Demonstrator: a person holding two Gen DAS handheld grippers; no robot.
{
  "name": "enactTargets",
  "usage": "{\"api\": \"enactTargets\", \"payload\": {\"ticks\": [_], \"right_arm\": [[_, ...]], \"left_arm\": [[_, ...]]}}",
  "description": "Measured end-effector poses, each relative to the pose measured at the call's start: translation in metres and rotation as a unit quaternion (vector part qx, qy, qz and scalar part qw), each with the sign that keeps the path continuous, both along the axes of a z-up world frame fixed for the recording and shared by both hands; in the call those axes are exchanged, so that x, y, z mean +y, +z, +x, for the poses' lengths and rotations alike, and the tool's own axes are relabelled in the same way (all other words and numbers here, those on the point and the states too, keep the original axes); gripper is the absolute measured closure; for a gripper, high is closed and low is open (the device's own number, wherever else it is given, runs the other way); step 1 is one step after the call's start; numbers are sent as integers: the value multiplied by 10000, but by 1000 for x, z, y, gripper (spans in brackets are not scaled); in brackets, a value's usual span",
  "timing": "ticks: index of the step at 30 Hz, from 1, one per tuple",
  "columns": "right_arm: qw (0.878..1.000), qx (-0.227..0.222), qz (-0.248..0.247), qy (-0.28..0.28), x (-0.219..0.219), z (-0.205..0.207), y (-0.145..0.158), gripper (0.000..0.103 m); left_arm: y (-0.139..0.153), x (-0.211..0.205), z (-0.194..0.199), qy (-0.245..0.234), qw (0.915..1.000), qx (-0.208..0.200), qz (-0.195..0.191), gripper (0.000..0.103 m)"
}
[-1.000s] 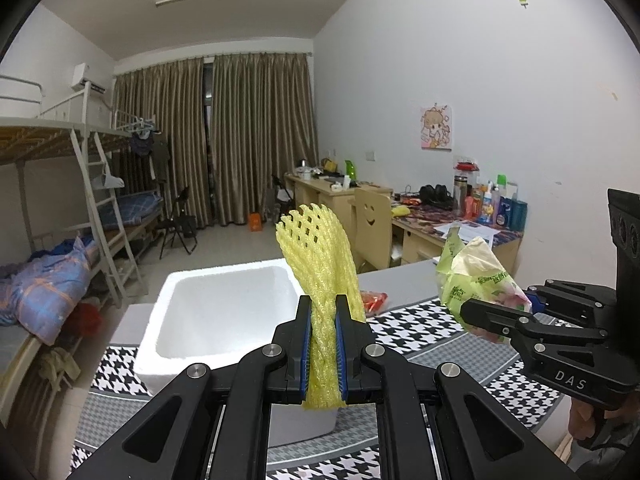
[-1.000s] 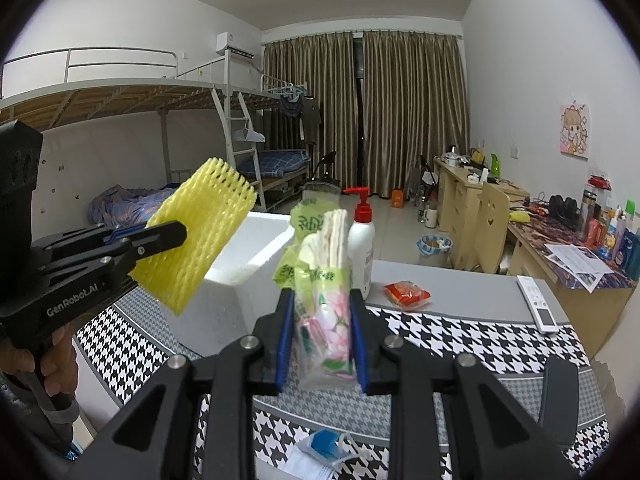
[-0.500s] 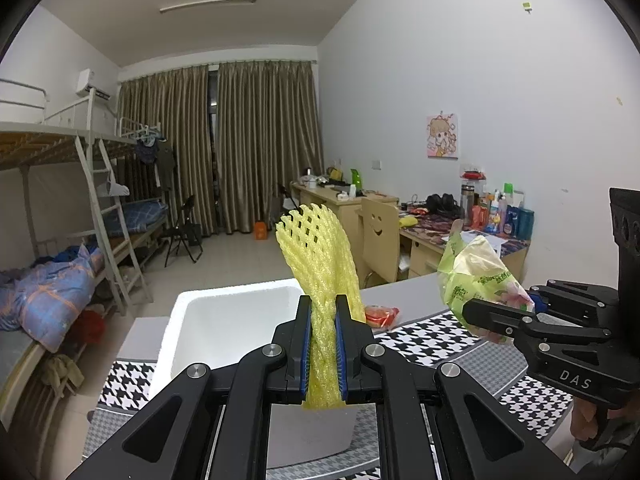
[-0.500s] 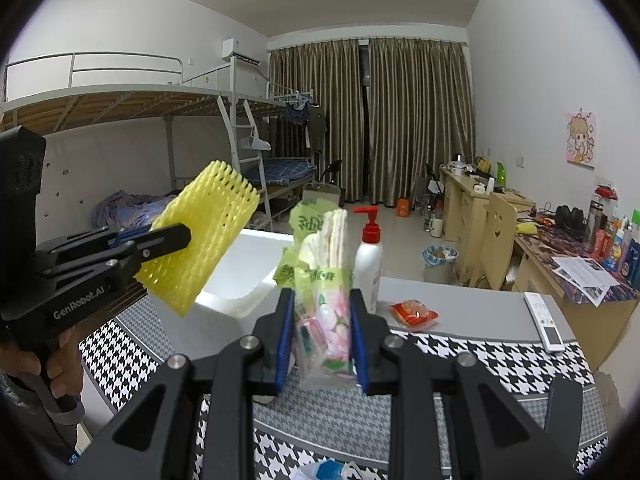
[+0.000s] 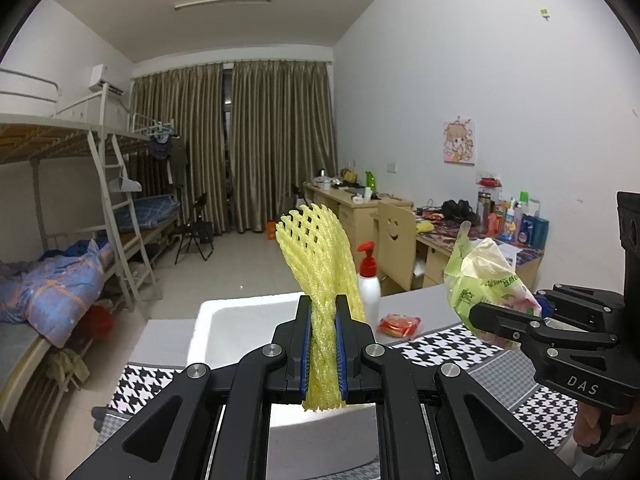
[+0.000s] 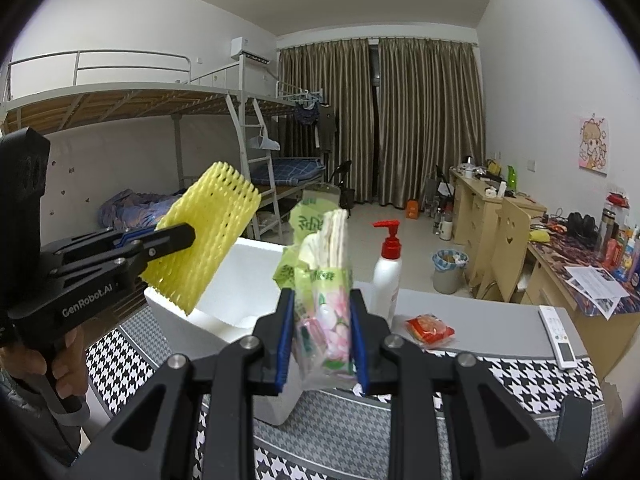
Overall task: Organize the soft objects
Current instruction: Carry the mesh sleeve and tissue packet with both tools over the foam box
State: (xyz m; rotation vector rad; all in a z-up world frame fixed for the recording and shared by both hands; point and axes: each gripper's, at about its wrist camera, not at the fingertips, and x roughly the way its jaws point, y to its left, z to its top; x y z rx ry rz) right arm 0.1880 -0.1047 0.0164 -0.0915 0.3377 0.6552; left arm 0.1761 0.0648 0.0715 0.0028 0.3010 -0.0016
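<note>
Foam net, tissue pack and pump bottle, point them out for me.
Foam net (image 5: 320,264), left wrist view, mesh above the jaws.
Tissue pack (image 6: 326,320), right wrist view, pink printed front.
Pump bottle (image 6: 386,276), right wrist view, white body.

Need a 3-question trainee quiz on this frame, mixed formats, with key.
1. True or false: the left gripper is shut on the yellow foam fruit net.
2. Multiple choice: what does the right gripper hold? A) the white pump bottle with a red top; B) the soft green-and-pink plastic tissue pack; C) the red snack packet.
3. Fill in: the open white foam box stands on the black-and-white ______ tablecloth.

Key: 1 true; 2 B; 3 houndstooth.
</note>
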Motion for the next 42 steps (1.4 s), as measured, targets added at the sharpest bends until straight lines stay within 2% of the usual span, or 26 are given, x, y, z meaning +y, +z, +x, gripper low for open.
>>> {"api": "enactTargets", "payload": {"ticks": [13, 30, 42], "right_arm": [[9999, 34, 11, 114, 20, 12, 6, 73], [9995, 91, -29, 310, 46, 12, 11, 73], [9993, 122, -101, 325, 54, 15, 12, 73]], "left_arm": [[-1, 11, 12, 153, 9998, 1, -94, 92], [-6, 16, 20, 485, 9988, 57, -30, 92], [-9, 24, 26, 508, 9986, 146, -22, 92]]}}
